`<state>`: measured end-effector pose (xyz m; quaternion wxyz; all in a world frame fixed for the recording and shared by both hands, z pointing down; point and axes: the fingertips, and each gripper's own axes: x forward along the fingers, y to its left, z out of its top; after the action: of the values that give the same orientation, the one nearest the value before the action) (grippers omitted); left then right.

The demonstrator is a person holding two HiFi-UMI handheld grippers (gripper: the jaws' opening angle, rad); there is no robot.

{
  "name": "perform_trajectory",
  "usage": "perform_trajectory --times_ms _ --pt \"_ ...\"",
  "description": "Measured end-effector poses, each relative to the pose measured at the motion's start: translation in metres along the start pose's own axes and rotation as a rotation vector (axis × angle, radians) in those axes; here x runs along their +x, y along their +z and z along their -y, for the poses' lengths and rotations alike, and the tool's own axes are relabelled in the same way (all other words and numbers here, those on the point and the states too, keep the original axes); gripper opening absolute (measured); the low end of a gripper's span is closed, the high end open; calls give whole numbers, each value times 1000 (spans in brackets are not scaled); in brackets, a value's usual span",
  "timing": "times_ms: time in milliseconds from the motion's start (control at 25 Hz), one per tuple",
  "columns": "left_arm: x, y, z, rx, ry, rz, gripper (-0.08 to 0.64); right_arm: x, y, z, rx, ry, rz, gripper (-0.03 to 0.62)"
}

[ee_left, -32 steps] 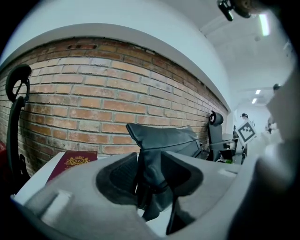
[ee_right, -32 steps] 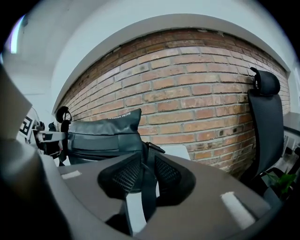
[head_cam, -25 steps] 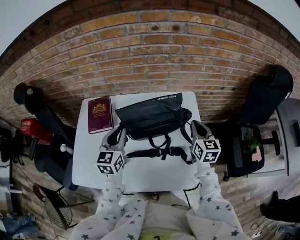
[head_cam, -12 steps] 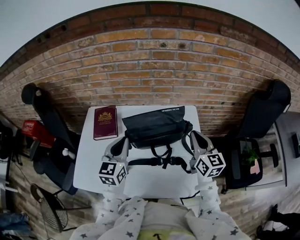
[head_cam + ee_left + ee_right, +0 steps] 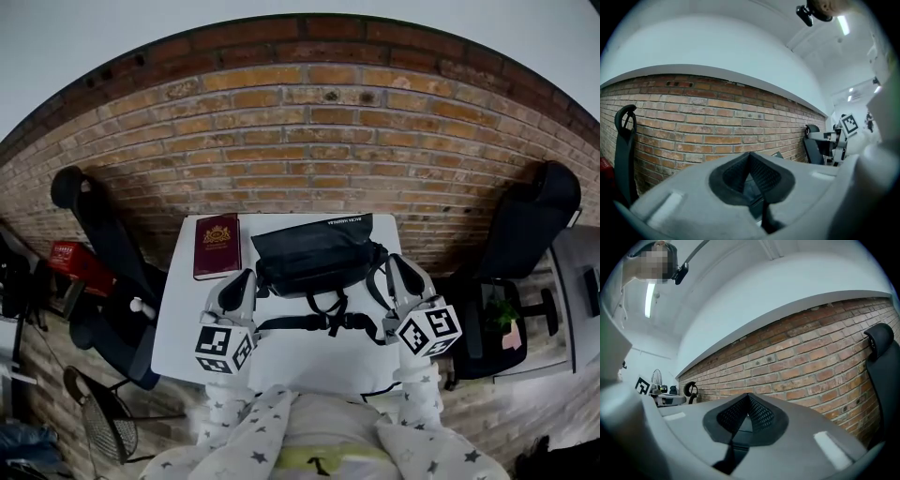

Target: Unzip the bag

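Observation:
A black bag (image 5: 314,253) lies flat at the back of the white table (image 5: 187,328). Its strap and buckle (image 5: 323,323) trail toward me. My left gripper (image 5: 246,277) is by the bag's near left corner, its jaws shut with nothing between them. My right gripper (image 5: 394,262) is by the bag's right end near the strap, also shut and empty. In the left gripper view the left gripper's (image 5: 750,157) black pads (image 5: 736,173) meet, tilted up at the brick wall. The right gripper's (image 5: 748,399) pads (image 5: 759,416) meet likewise. I cannot make out the zip.
A maroon booklet (image 5: 217,246) lies on the table left of the bag. Black office chairs stand on the left (image 5: 98,239) and the right (image 5: 525,225). A brick wall (image 5: 309,141) runs just behind the table. A red object (image 5: 70,258) sits on the far left.
The head view has tilted up, so the table sits lower in the picture. Both grippers have stayed at the bag's near corners. The left gripper's jaws look narrower than a second ago.

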<state>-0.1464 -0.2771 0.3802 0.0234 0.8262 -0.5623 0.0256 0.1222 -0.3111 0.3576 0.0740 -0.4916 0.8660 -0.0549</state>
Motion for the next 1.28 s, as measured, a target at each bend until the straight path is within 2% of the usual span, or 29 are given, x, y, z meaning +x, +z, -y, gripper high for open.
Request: perform_trajectory --times_ms 520,1280 --pt "-9 20 -3 31 9 40 -1 -12 16 -2 -12 -40 32 8" --pt "-17 25 -8 64 25 41 -2 -15 14 -11 -35 -30 32 8"
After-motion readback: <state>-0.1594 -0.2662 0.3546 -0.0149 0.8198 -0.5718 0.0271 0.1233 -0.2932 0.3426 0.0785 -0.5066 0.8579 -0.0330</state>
